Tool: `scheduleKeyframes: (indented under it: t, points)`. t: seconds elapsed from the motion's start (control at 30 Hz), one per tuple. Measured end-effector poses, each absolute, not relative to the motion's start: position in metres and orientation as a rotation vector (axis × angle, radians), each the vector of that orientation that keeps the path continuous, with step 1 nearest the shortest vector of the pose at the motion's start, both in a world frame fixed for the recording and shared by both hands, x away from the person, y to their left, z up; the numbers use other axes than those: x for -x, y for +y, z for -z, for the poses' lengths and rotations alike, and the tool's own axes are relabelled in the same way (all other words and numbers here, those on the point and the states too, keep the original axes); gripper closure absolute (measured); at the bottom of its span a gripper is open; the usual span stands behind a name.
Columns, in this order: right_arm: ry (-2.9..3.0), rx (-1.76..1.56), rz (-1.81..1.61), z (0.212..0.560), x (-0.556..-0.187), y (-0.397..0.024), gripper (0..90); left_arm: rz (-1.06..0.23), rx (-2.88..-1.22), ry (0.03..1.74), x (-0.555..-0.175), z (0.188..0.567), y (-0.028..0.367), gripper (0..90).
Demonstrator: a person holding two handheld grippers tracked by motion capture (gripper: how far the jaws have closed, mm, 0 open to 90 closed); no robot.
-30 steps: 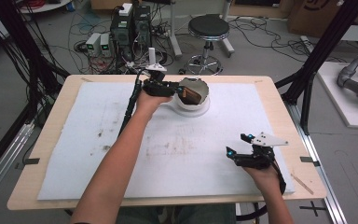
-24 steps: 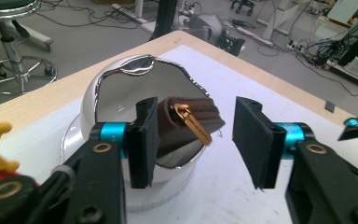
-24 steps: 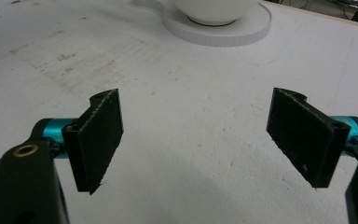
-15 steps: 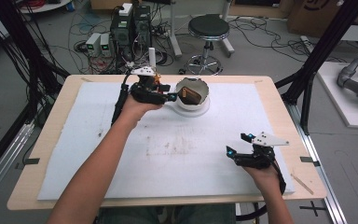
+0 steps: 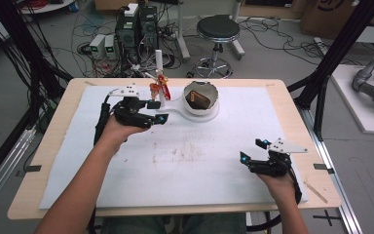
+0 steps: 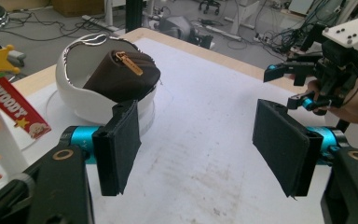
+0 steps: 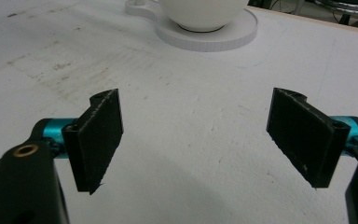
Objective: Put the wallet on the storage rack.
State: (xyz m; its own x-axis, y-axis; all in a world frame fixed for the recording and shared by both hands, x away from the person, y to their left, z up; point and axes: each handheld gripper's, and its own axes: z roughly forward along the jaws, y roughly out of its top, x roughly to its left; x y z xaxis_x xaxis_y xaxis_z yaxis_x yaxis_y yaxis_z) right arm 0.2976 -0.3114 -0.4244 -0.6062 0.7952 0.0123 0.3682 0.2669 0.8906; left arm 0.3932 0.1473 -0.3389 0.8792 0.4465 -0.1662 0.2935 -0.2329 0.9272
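Brown pouch (image 6: 121,77) inside white bowl (image 5: 200,105), left gripper (image 5: 157,111) jaws apart beside.

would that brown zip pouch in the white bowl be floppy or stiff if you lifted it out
Probably soft: the brown pouch slumps against the wall of the white bowl. Likely light, since it rests tilted. The zip may offer a firmer edge to pinch.

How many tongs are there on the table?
2. The left tongs hang open beside the white bowl holding a brown pouch. The right tongs sit open near the table's right edge.
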Motion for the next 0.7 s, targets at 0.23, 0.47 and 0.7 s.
scheduleKeyframes:
  t: [0.23, 0.47, 0.7]
  points:
    - [2.107, -1.056, -1.296, 0.425, -0.298, -0.312, 18.6, -0.214, -1.849, 0.534, -0.372, 0.346, 0.168, 29.2]
    - [2.102, -1.044, -1.291, 0.425, -0.301, -0.310, 18.6, -0.228, -1.829, 0.561, -0.351, 0.360, 0.196, 27.0]
    - [2.117, -1.036, -1.288, 0.427, -0.302, -0.307, 18.6, -0.218, -1.820, 0.580, -0.337, 0.381, 0.212, 25.8]
